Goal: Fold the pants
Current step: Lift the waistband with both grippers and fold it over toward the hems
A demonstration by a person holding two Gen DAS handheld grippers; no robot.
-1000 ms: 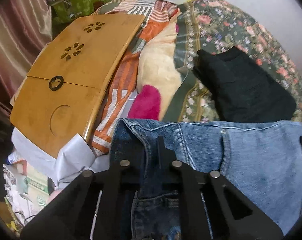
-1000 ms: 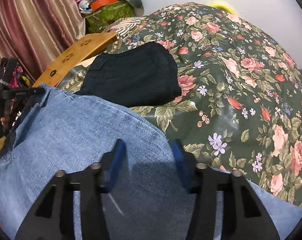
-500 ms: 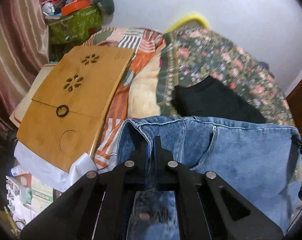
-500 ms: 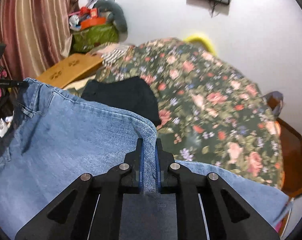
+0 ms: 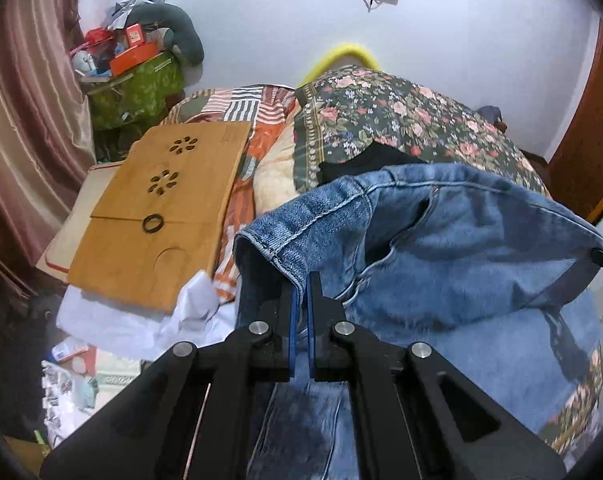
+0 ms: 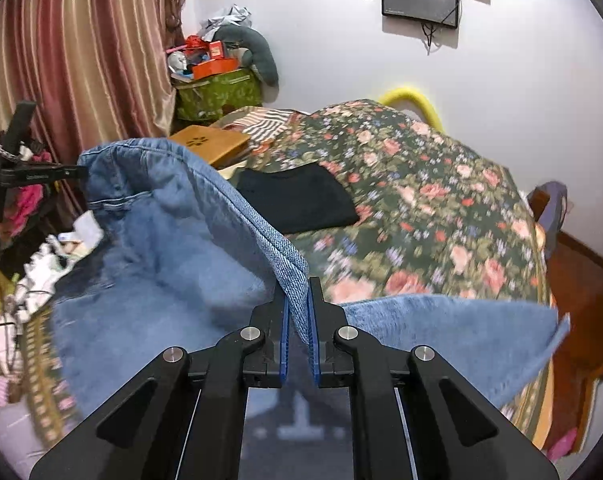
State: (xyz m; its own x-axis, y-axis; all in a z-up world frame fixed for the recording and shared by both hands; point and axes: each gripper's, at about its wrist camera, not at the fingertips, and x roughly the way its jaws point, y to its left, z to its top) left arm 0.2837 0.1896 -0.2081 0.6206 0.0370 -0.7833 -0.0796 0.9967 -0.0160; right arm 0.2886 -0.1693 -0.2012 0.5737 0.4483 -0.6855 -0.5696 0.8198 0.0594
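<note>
Pinching the waistband, your left gripper (image 5: 300, 300) is clamped on the blue jeans (image 5: 461, 248). Your right gripper (image 6: 298, 304) grips their other edge, above the floral bedspread (image 6: 421, 184).

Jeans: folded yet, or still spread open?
Not folded. The jeans hang spread by the waistband, pinched between the left gripper and right gripper, above the floral bedspread.
</note>
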